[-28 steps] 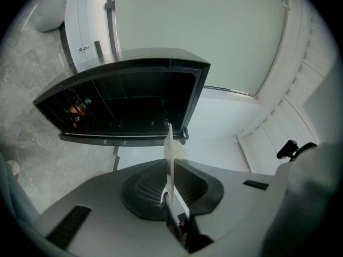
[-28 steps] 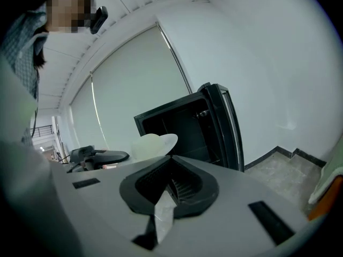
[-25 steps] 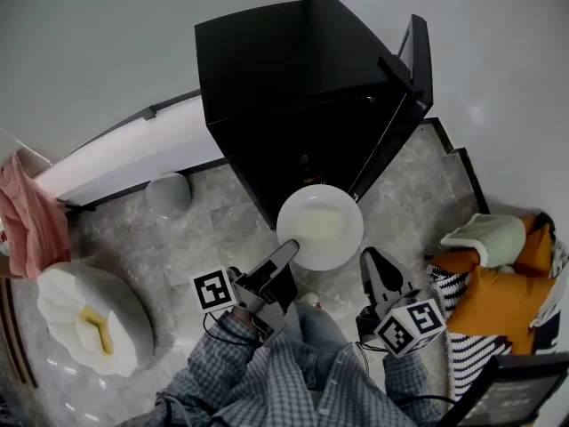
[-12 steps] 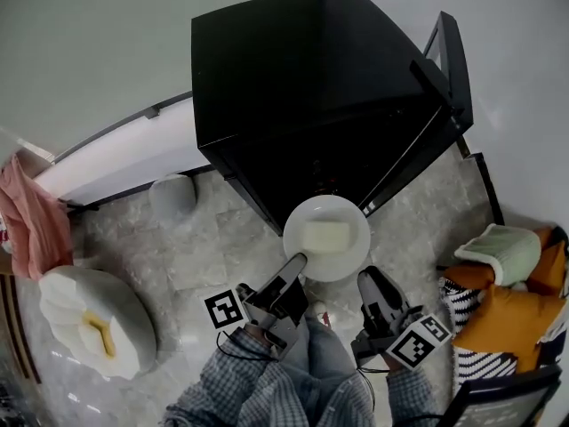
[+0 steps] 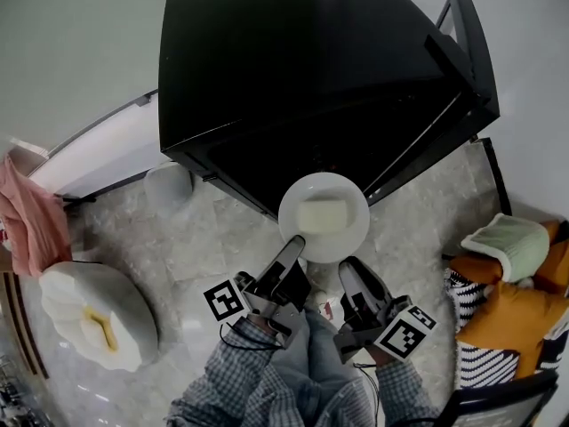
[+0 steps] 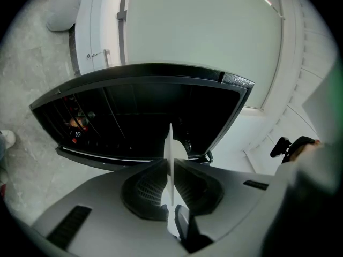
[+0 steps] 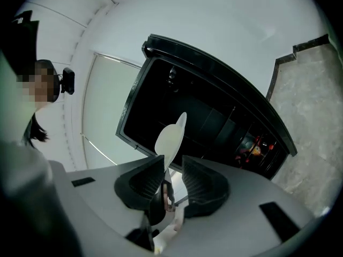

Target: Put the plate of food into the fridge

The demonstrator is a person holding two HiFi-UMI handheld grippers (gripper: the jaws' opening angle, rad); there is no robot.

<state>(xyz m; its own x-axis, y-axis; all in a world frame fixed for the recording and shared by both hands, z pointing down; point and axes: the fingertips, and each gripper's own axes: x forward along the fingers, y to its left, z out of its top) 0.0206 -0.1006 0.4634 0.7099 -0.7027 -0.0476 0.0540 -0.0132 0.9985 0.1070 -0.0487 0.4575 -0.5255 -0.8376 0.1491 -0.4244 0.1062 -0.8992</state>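
A person in plaid sleeves (image 5: 267, 390) stands facing a black fridge (image 5: 293, 60) whose door (image 5: 467, 52) hangs open at the right, with the dark interior facing them. A round white plate (image 5: 351, 198) carrying a pale rectangular block of food (image 5: 322, 214) is held level just in front of the open fridge, above the grey marble floor (image 5: 222, 238) and not yet inside.

The left hand-held gripper (image 5: 293, 258) is clenched on the plate's near rim. In the left gripper view the plate (image 6: 170, 143) appears edge-on as a thin white line pinched between the two dark jaws of the left hand-held gripper (image 6: 170, 162).

The right hand-held gripper (image 5: 348, 269) sits just beside the plate's near rim. Its jaws have just been opening and now stand apart. In the right gripper view the plate's edge (image 7: 171, 135) shows just ahead of the gap of the right hand-held gripper (image 7: 172, 162), close to one jaw and not clamped.

On the floor to the left lie a white ruffled cushion (image 5: 89, 318) and a pink cloth (image 5: 31, 216). Green (image 5: 511, 243) and orange (image 5: 524, 323) cushions sit at the right.
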